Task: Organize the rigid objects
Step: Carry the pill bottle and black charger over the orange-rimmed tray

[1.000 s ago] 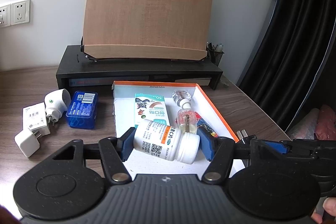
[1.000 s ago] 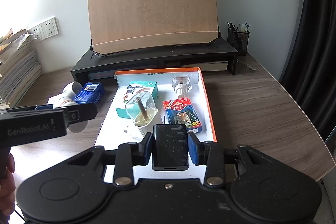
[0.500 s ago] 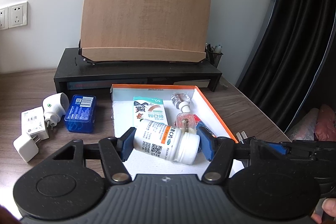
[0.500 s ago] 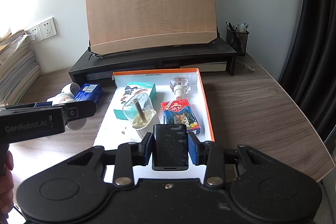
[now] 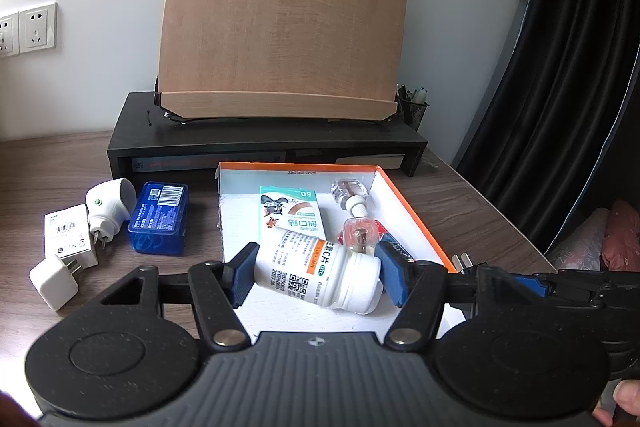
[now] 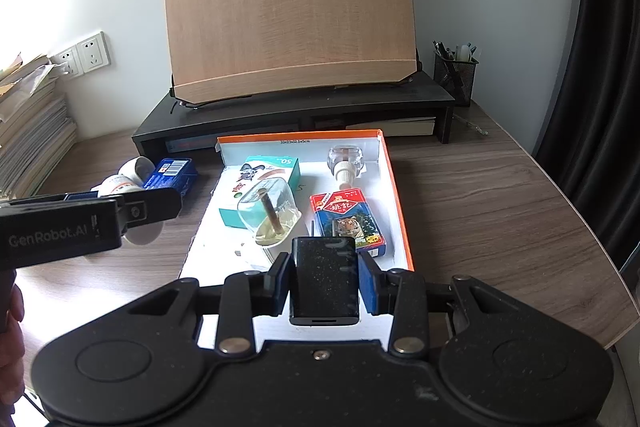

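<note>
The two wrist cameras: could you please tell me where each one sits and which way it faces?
Left wrist: sits on the left gripper, looking forward over the desk at the orange-rimmed box; its fingers clamp a white pill bottle; a fingertip shows bottom right.
Right wrist: sits on the right gripper, facing the same way; its fingers clamp a black block; the left gripper crosses the left edge.
Shared: box, bandage box, wooden board.

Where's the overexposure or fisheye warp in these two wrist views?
Left wrist: top-left corner blown white; wooden stand bows; held pill bottle sharp. Right wrist: same blown corner; paper stack washed out; black box sharp; desk edge curves.
</note>
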